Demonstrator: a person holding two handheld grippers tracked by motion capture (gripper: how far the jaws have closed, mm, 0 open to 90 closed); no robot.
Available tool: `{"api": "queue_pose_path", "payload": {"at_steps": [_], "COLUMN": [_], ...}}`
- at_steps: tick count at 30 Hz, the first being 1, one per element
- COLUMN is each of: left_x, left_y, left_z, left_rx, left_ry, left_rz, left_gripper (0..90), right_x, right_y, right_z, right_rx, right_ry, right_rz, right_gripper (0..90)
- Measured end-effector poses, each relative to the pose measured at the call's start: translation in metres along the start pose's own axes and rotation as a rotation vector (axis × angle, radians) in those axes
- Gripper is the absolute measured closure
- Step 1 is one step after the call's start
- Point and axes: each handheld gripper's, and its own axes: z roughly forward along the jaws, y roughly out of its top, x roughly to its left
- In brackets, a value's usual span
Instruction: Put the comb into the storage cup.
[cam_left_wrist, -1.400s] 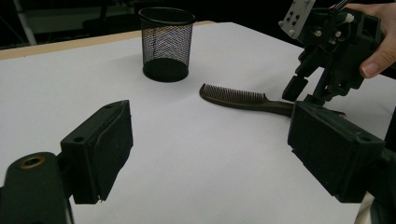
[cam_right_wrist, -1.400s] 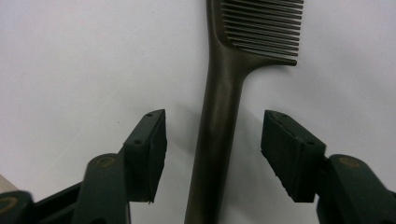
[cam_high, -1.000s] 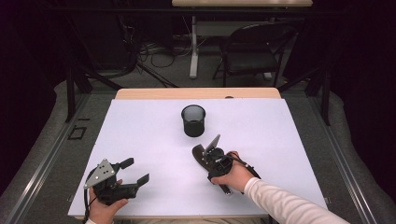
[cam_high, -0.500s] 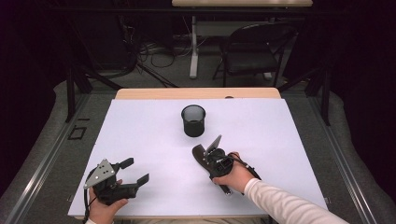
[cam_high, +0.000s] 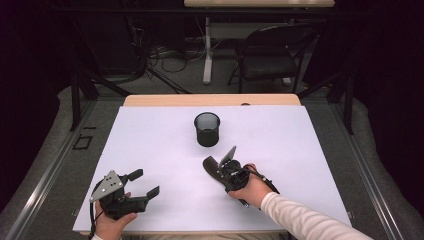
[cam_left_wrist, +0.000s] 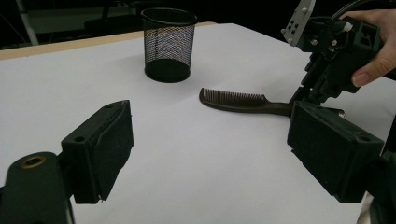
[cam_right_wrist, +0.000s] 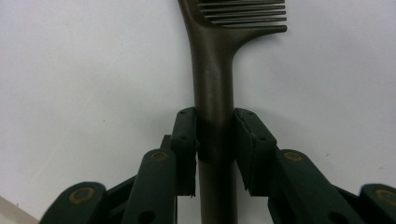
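Since a second ago my right gripper (cam_right_wrist: 215, 135) has been closing its jaws and now pinches the comb (cam_left_wrist: 243, 100) by its handle; neither hand has shifted otherwise. Comb lies flat on the white table top (cam_high: 160, 145), teeth end pointing toward the mesh cup (cam_high: 207, 128), handle end under my right hand (cam_high: 250, 187). In the right gripper view both pads press the sides of the handle, the comb teeth just past them. My left gripper (cam_high: 142, 184) rests at the near left edge of the table, jaws spread wide, nothing between them; the left gripper view looks through them across bare table to the comb and cup. Cup stands upright near the table's middle, just beyond the comb tip, not touching it. A strip of wood (cam_high: 210, 100) shows at the table's far edge. Beyond: dark room, grey floor, a black chair (cam_high: 272, 57), cables (cam_high: 165, 52), a white table leg (cam_high: 206, 50). Nothing lies between the comb and the cup.
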Motion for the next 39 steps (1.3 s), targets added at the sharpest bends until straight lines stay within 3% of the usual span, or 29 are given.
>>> {"api": "queue_pose_path", "payload": {"at_steps": [15,19,35,39], "left_x": [0.0001,0.0002,0.0004,0.0004], "left_y": [-0.0001,-0.0001,-0.0003,-0.0004], "left_z": [0.0000,0.0001,0.0003,0.0004], "left_rx": [0.000,0.002,0.002,0.003], "left_ry": [0.000,-0.001,-0.001,-0.002], "left_rz": [0.000,0.003,0.000,0.000], "left_gripper": [14.6,14.5,14.6,14.6], "right_x": [-0.0001,-0.0005,-0.0046,-0.0038], "right_y": [0.0005,-0.0006,-0.0016,-0.0036], "right_z": [-0.0016,0.0008,-0.0015,-0.0015], "right_rx": [0.024,-0.010,-0.003,-0.046], "right_ry": [-0.002,0.014,0.030,0.045], "right_rz": [-0.007,0.008,-0.002,0.020], "right_gripper": [72.7,72.8,73.1,73.1]}}
